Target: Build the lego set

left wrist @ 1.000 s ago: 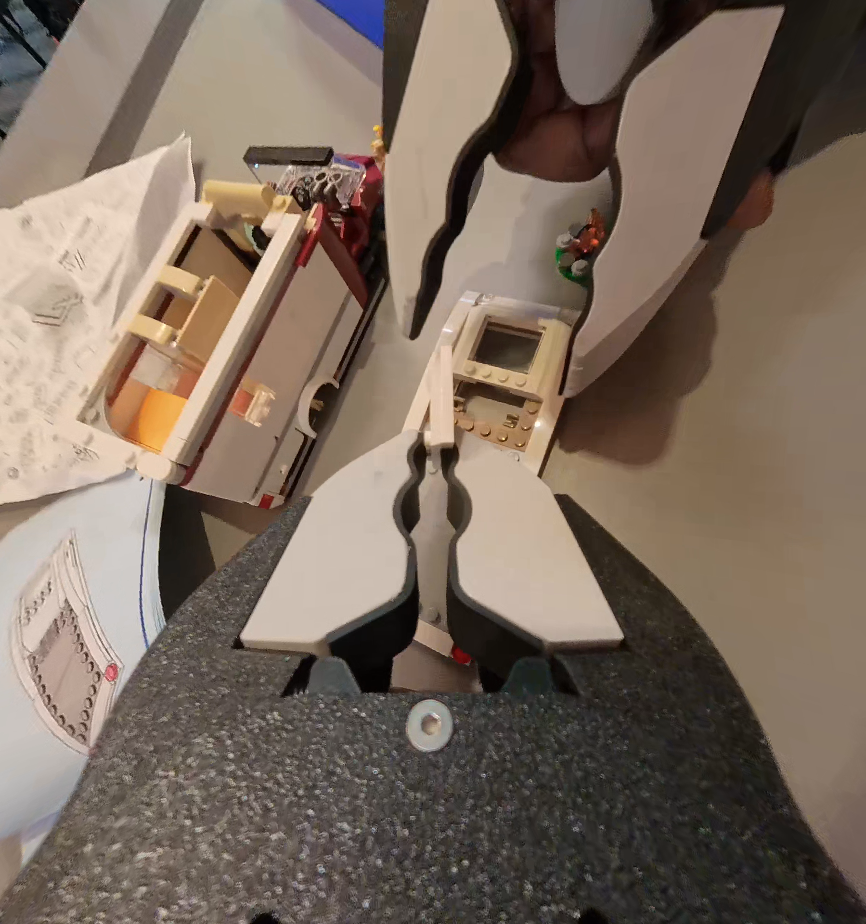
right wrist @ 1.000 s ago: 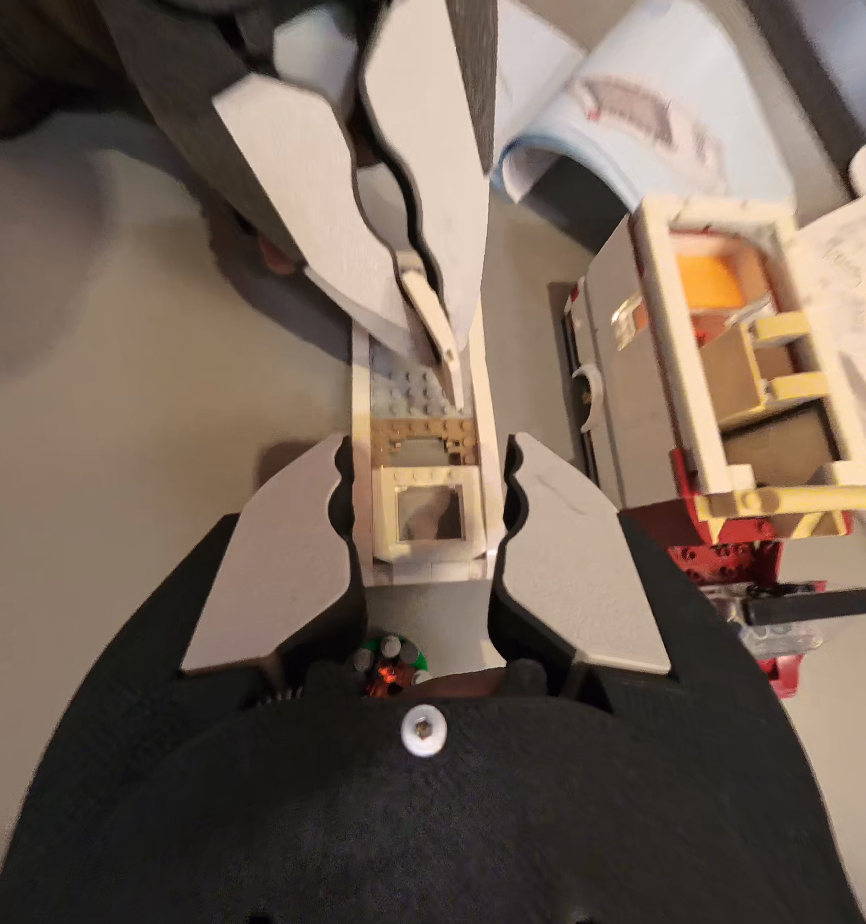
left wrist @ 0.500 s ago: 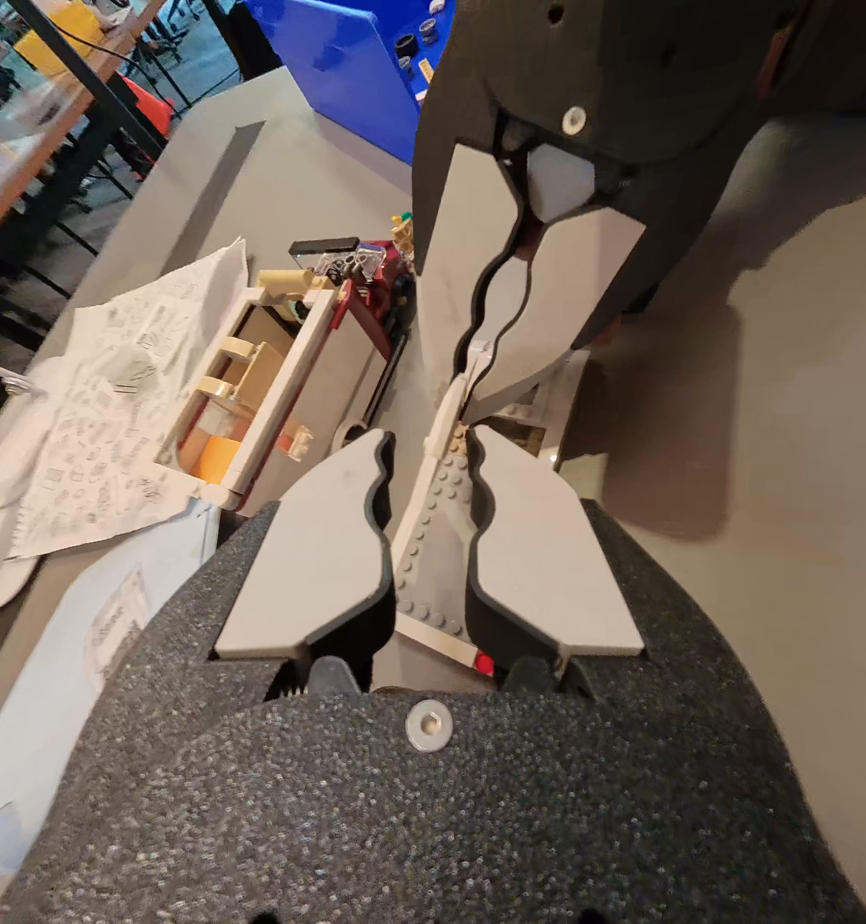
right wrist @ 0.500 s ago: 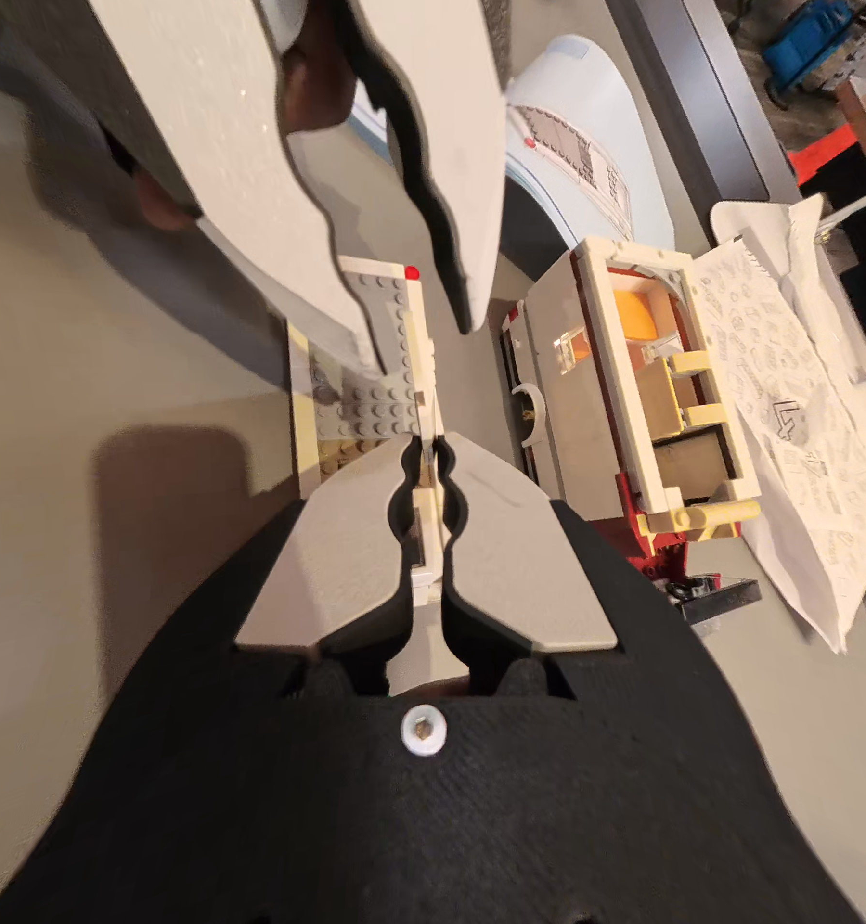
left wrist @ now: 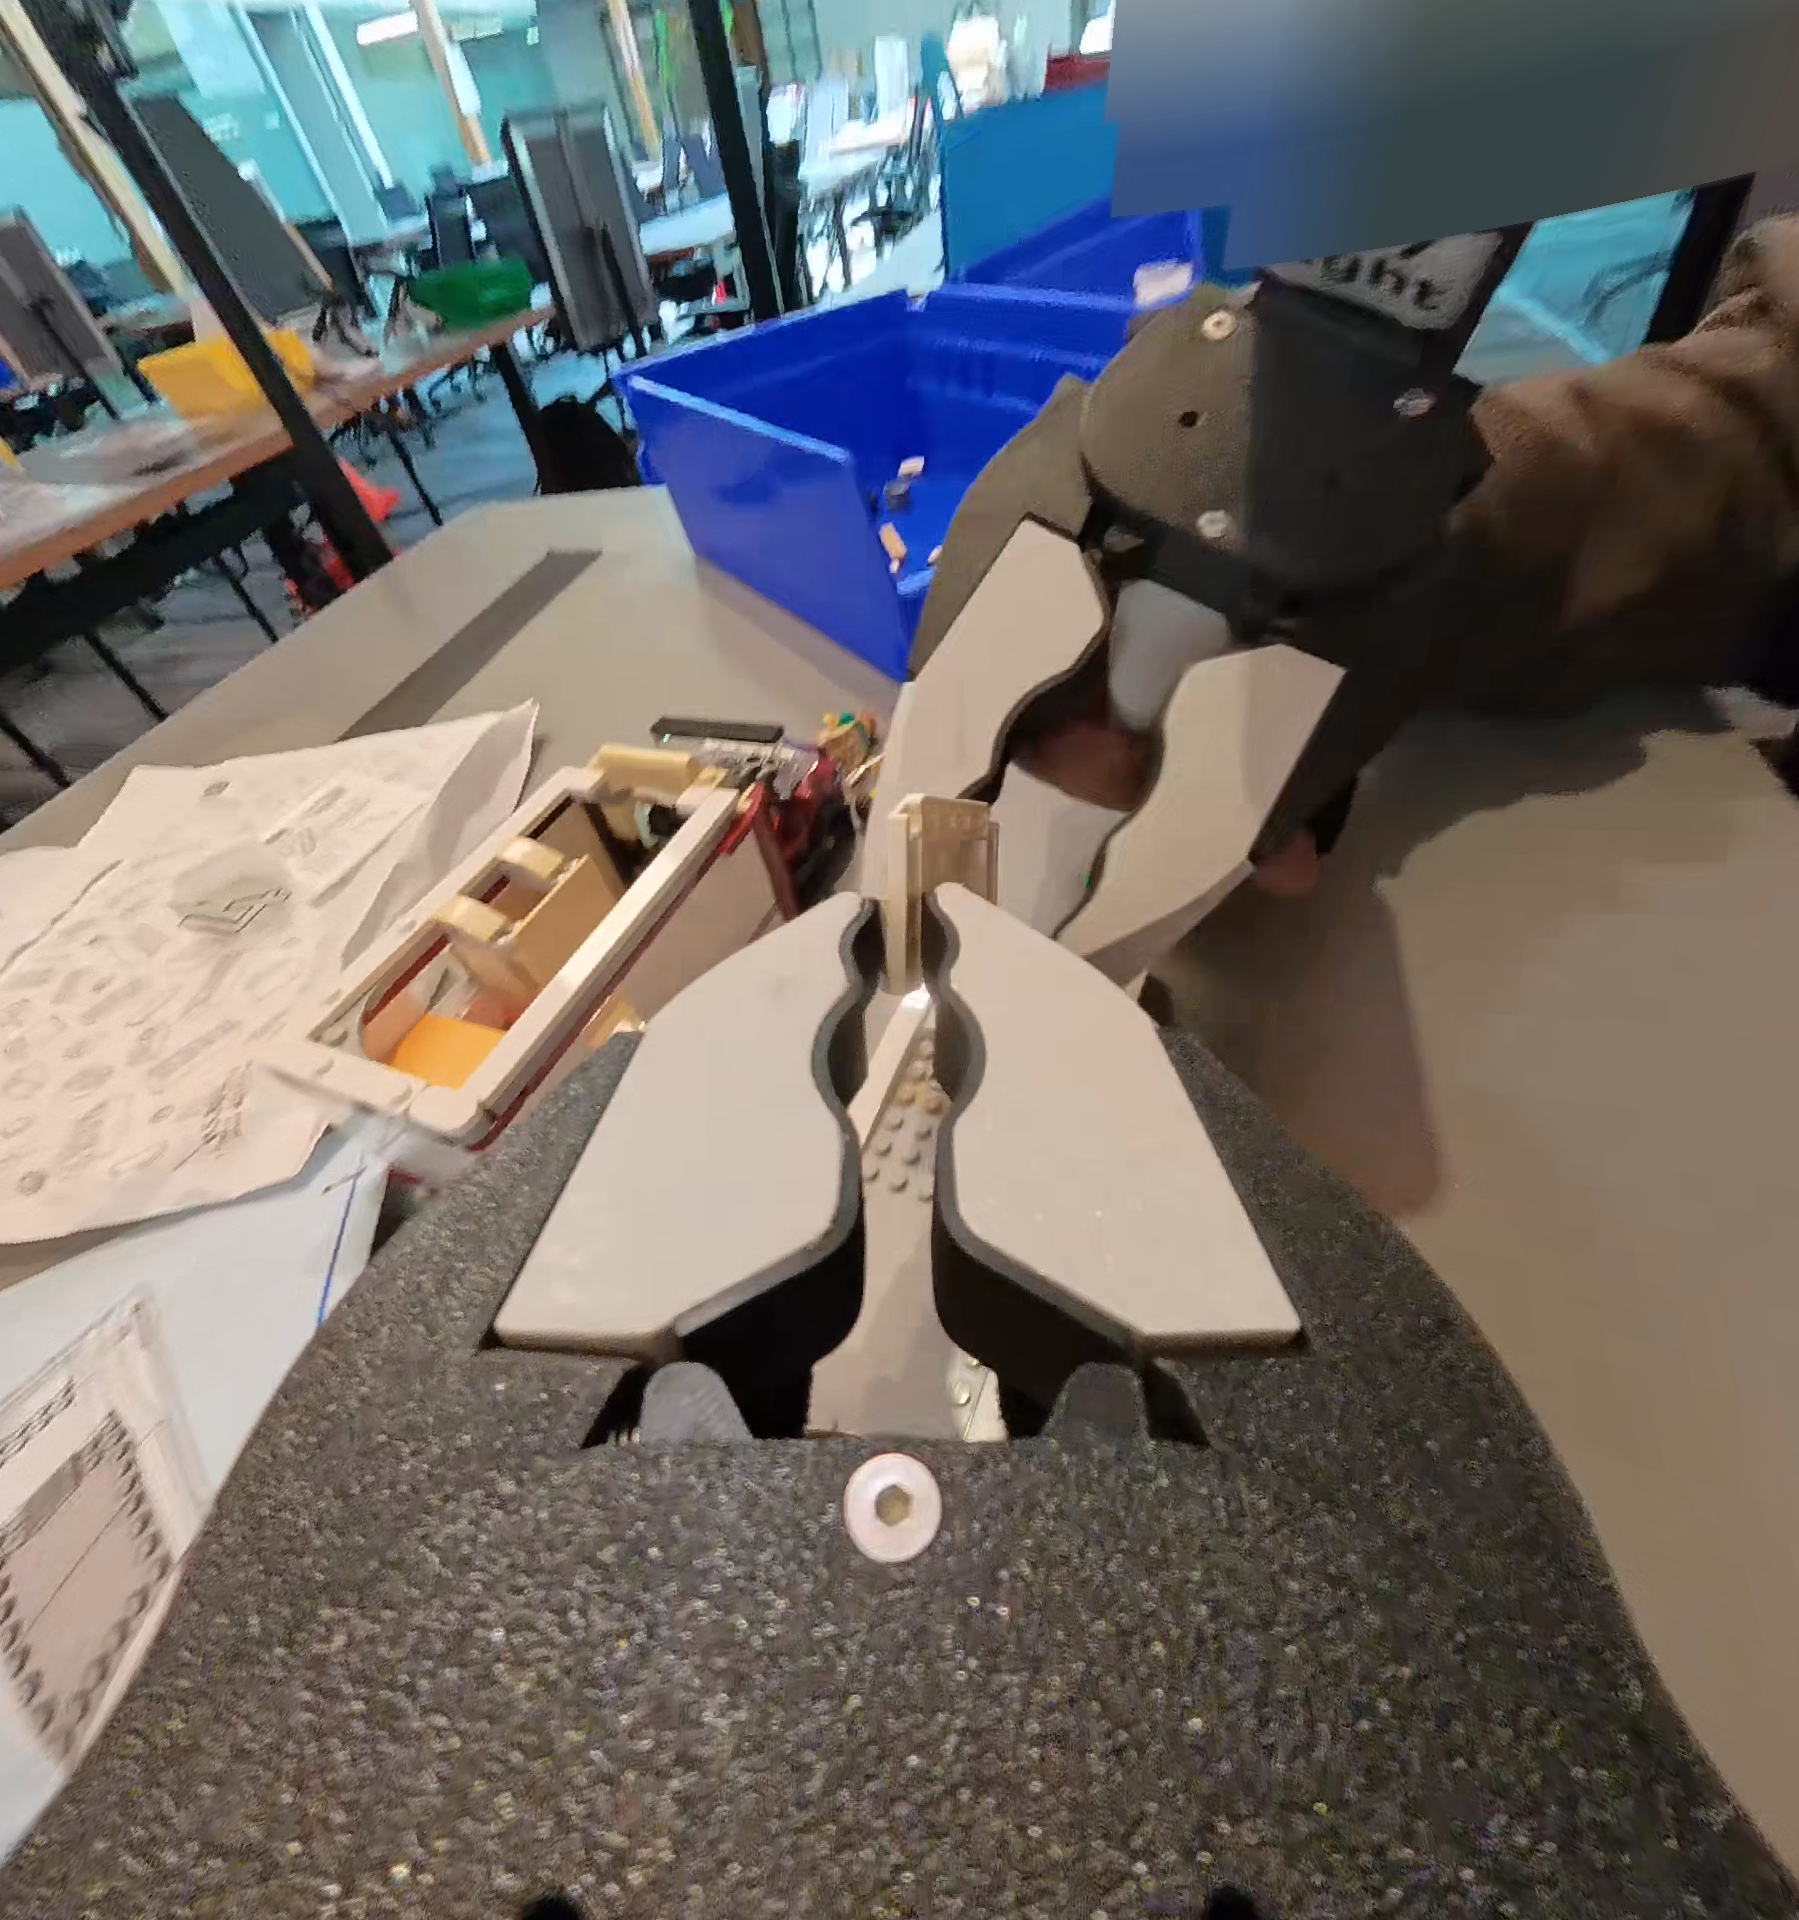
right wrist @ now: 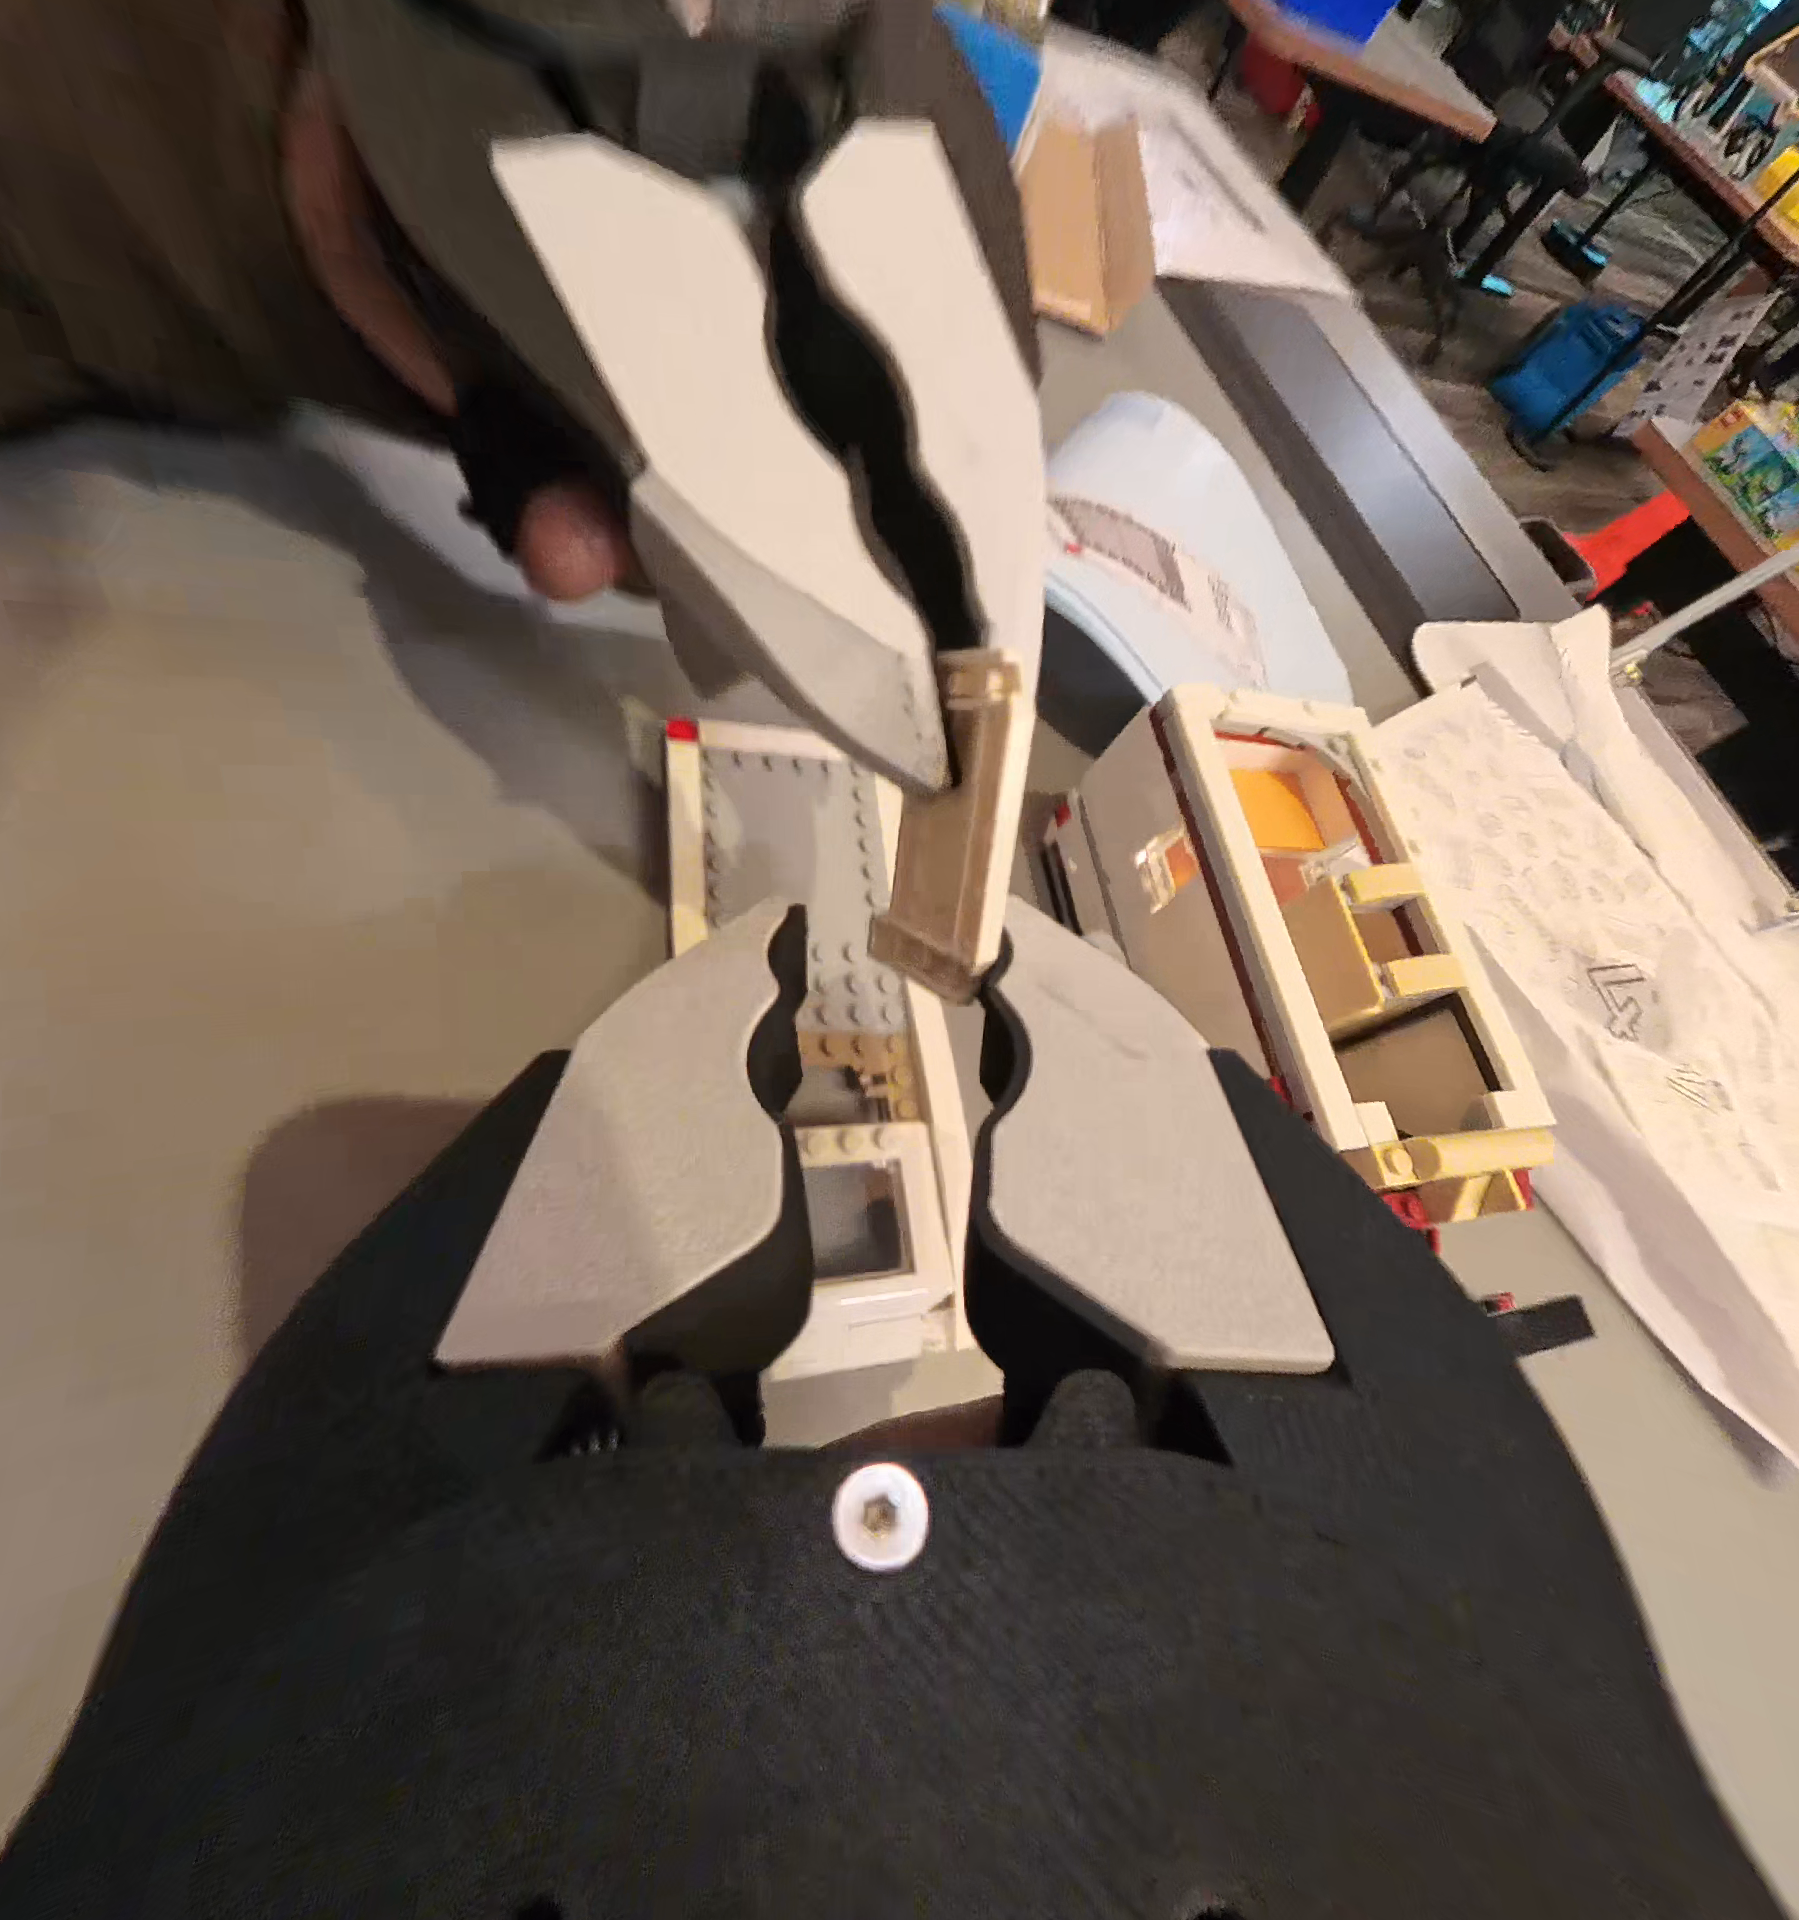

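Fingers of my left gripper (left wrist: 910, 940) pinch a thin tan brick panel (right wrist: 962, 831) upright, hanging above my spread right fingers (right wrist: 890, 971).

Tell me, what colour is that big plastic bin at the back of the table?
Blue bin; the left wrist view shows it best.

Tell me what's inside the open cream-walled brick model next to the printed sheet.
Inside the brick model: an orange piece, tan blocks and cream crossbars. Its floor beneath them is hidden.
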Available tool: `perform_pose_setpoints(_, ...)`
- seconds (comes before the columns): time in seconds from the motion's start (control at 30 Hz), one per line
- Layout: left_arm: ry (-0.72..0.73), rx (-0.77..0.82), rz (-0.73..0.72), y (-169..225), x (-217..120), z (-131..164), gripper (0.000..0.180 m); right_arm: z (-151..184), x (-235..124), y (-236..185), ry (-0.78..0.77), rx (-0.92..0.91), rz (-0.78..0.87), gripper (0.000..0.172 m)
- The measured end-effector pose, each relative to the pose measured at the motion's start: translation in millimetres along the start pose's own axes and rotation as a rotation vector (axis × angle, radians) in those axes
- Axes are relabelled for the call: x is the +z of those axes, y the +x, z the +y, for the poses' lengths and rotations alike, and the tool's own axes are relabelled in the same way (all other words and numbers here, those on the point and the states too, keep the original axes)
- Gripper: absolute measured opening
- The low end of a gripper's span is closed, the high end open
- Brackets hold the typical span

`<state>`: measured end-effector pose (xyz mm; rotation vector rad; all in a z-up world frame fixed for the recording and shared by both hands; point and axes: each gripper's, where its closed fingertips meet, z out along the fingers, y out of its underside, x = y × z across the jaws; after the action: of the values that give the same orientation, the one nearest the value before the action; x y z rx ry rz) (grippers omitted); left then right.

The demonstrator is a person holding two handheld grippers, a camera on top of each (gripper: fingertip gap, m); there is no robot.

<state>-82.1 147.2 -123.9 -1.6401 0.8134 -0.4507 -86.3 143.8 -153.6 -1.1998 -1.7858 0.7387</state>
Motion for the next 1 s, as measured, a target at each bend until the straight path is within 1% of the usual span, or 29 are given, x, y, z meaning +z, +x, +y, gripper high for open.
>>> perform_pose_setpoints(0.03,0.022,0.007,0.008,3.1,1.3,-2.2,0.008,-4.6,-2.8,1.1,0.033,0.027,-0.001,0.027)
perform_pose_setpoints(0.07,0.035,0.021,0.011,6.1,3.2,-3.0,0.008,-7.6,-5.4,2.9,0.058,0.05,0.001,0.016)
perform_pose_setpoints(0.1,0.043,0.035,0.004,7.6,4.9,-3.6,0.008,-8.0,-7.4,5.5,0.069,0.065,0.009,0.009)
perform_pose_setpoints(0.13,0.035,0.046,-0.008,8.1,7.0,-2.7,0.01,-5.6,-7.9,8.1,0.061,0.069,0.019,0.008)
perform_pose_setpoints(0.17,0.001,0.051,-0.038,5.6,9.8,1.2,0.013,-1.0,-7.5,11.8,0.037,0.066,0.044,0.006)
perform_pose_setpoints(0.27,-0.195,0.073,-0.202,-11.3,16.8,21.5,0.037,20.0,-8.1,34.3,-0.107,-0.003,0.219,0.005)
perform_pose_setpoints(0.3,-0.254,0.06,-0.254,-16.4,17.5,28.1,0.041,24.9,-9.4,39.9,-0.152,-0.05,0.273,0.005)
perform_pose_setpoints(0.33,-0.287,0.021,-0.276,-17.6,18.6,32.1,0.045,27.9,-10.7,44.1,-0.19,-0.099,0.322,0.005)
perform_pose_setpoints(0.4,-0.28,-0.142,-0.271,-15.3,20.8,34.2,0.045,30.9,-12.5,49.6,-0.254,-0.202,0.414,0.005)
perform_pose_setpoints(0.5,-0.203,-0.408,-0.195,-12.1,20.4,29.2,0.044,35.5,-14.5,56.2,-0.339,-0.338,0.526,0.005)
perform_pose_setpoints(0.6,-0.145,-0.59,-0.122,-12.1,16.9,24.5,0.042,37.5,-17.7,61.4,-0.388,-0.43,0.607,0.005)
perform_pose_setpoints(0.7,-0.133,-0.725,-0.008,-0.3,20.2,23.9,0.044,32.2,-16.6,57.2,-0.385,-0.491,0.633,0.005)
perform_pose_setpoints(0.8,-0.096,-0.83,0.037,2.7,23.2,23.3,0.043,25.1,-13.3,48.5,-0.363,-0.553,0.639,0.005)
perform_pose_setpoints(0.83,-0.075,-0.868,0.053,2.9,23.1,21.9,0.039,24.3,-11.9,46.0,-0.362,-0.571,0.641,0.005)
perform_pose_setpoints(0.9,-0.035,-0.938,0.077,1.7,21.5,19.6,0.021,24.9,-9.0,41.8,-0.369,-0.599,0.64,0.005)
perform_pose_setpoints(1.0,-0.015,-0.985,0.085,-0.9,19.6,20.5,0.017,25.8,-5.8,38.3,-0.375,-0.628,0.64,0.007)
